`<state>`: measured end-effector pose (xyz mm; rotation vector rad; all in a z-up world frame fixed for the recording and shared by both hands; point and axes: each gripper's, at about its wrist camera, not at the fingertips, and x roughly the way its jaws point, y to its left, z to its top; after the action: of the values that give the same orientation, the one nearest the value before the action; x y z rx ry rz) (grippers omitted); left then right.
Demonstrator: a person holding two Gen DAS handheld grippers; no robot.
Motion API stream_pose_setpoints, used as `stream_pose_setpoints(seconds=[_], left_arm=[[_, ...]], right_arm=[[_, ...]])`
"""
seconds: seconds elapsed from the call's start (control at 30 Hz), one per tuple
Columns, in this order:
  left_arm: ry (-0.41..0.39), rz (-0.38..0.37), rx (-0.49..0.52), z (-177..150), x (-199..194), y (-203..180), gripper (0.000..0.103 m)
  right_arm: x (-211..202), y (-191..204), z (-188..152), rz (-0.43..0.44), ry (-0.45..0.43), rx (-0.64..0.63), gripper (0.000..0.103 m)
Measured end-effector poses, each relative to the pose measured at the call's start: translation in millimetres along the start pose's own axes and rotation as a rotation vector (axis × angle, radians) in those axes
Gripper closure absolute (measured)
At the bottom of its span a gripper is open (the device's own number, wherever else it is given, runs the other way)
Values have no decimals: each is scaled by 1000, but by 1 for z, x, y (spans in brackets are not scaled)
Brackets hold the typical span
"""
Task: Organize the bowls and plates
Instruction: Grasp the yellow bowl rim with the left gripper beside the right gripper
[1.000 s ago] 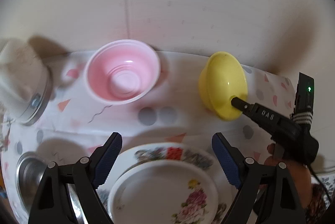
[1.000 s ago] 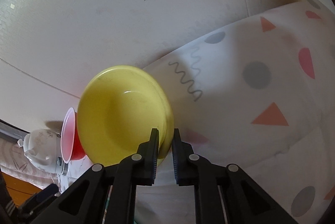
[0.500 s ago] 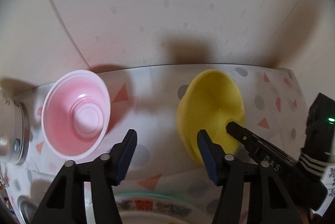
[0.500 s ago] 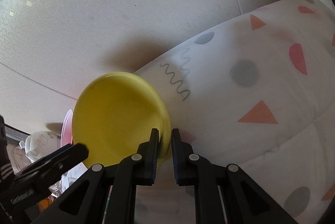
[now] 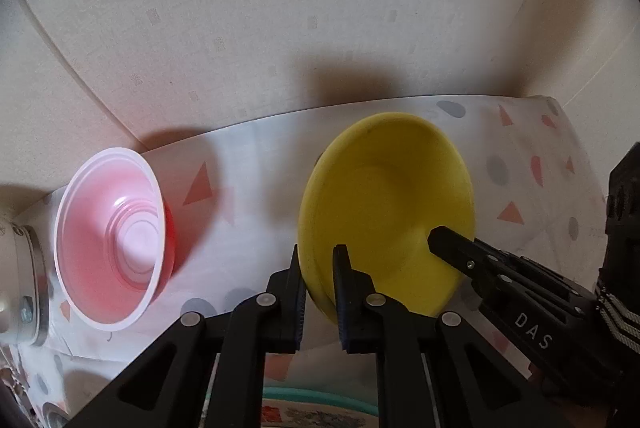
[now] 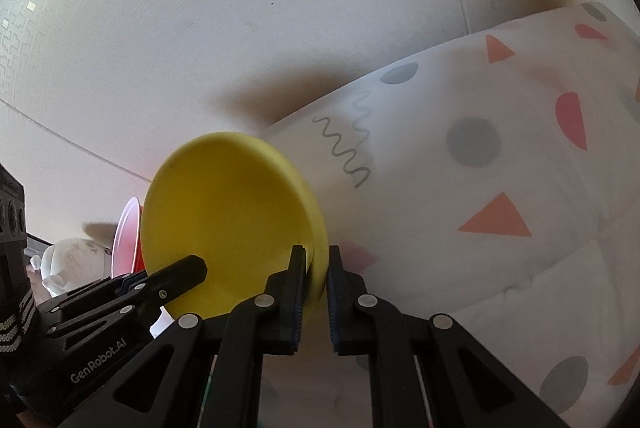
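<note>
A yellow bowl (image 5: 388,195) is tipped up on its edge above the patterned tablecloth (image 5: 240,220), its hollow facing both cameras. My left gripper (image 5: 316,256) is closing its jaws on the bowl's near left rim, and the pads press on it. My right gripper (image 6: 316,260) is shut on the opposite rim of the yellow bowl (image 6: 228,220). Each gripper shows in the other's view: the right gripper (image 5: 440,240) reaching into the bowl, the left gripper (image 6: 192,268) at lower left. A pink bowl (image 5: 112,244) stands on the cloth to the left.
A white ceramic pot with a metal band (image 5: 16,268) sits at the far left edge, and a flowered plate (image 5: 320,412) lies just below my left gripper. The table meets a pale patterned wall (image 5: 280,7) close behind the bowls. The pink bowl (image 6: 126,240) peeks from behind the yellow one.
My left gripper moved from over the flowered plates towards the yellow bowl and closed its wide-open jaws on the rim. The right gripper kept still, holding the bowl.
</note>
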<state>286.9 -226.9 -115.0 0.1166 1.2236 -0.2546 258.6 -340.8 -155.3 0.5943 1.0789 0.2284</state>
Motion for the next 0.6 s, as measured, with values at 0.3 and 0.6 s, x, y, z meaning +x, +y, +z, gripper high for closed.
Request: stream_pose_setpoints(seconds=[0.3, 0.6], left_arm=[[-69, 18, 10, -13, -23, -5, 90], [-140, 35, -17, -25, -51, -3, 90]], right_arm=[[-13, 10, -5, 18, -25, 16, 93], [-25, 36, -12, 49, -45, -24, 93]])
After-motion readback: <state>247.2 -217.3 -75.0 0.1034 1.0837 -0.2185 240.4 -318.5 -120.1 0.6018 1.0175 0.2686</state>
